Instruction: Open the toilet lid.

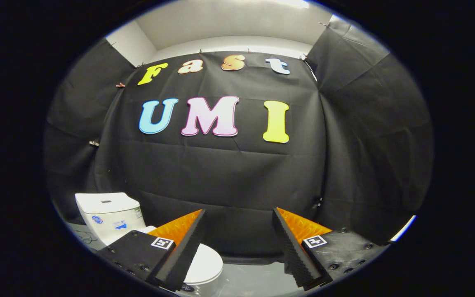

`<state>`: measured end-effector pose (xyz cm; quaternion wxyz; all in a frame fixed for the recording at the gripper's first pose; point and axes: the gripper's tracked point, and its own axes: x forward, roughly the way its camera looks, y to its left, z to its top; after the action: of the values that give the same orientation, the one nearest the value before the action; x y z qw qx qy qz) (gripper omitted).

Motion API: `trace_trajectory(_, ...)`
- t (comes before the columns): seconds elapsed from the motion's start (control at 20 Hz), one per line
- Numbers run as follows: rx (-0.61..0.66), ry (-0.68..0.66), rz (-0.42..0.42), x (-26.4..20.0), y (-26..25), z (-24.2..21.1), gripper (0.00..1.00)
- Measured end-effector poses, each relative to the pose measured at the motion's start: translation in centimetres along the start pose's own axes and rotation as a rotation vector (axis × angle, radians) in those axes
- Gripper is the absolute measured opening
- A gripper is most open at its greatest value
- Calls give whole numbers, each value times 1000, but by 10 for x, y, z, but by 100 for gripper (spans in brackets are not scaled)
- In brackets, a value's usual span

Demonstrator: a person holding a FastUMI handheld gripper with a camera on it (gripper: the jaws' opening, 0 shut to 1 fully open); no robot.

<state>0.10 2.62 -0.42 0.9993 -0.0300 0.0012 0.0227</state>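
Observation:
A white toilet stands low down, beyond and to the left of my fingers. Its tank (109, 214) rises against the black cloth wall. The lid (204, 262) lies flat and closed over the bowl, partly hidden behind my left finger (179, 251). My gripper (239, 247) hangs above and to the right of the lid, open, with a wide gap and nothing between its fingers. The right finger (295, 251) is over the bare floor, apart from the toilet.
Black cloth walls close the booth behind and on both sides. A grey floor (254, 280) shows to the right of the bowl. A thin cable lies on the floor left of the tank (84, 237).

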Motion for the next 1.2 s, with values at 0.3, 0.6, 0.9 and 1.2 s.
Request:
trace_trajectory(0.3,14,5,-2,0,-3,0,98)
trace_trajectory(0.6,30,4,-10,2,-6,-1,98)
trace_trajectory(0.9,47,28,17,1,-2,-6,98)
trace_trajectory(1.2,50,39,9,1,-4,-11,98)
